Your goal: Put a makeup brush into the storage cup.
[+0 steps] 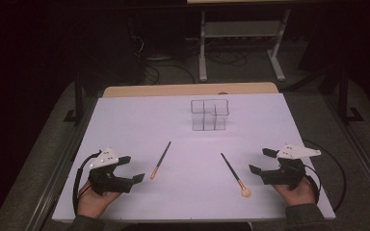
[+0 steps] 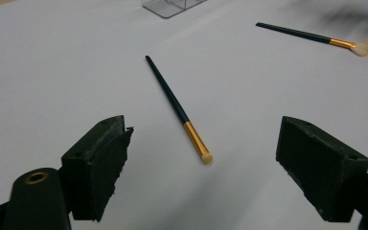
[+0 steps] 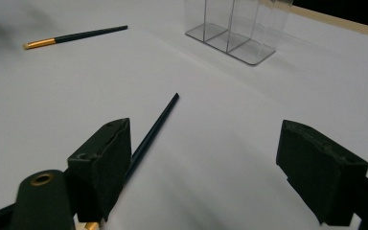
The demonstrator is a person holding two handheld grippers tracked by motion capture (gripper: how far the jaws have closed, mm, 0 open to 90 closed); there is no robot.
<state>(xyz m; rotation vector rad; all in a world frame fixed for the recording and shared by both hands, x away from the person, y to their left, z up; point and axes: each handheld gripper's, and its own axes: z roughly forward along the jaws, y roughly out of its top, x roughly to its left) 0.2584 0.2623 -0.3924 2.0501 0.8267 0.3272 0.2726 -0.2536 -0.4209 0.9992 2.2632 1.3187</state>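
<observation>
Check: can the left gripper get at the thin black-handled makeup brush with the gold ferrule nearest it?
Probably yes. The left gripper sits open beside the thin black-handled brush, which lies flat on bare white table; in the left gripper view nothing lies between jaws and brush.

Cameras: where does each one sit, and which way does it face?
High view: above the person's edge, looking forward and down on the table; both hands, left gripper and right gripper show.
Left gripper view: on that gripper, facing the small brush; its black fingers show.
Right gripper view: on that gripper, facing the organizer; its fingers show.
Shared: both brushes, including the fluffy brush.
</observation>
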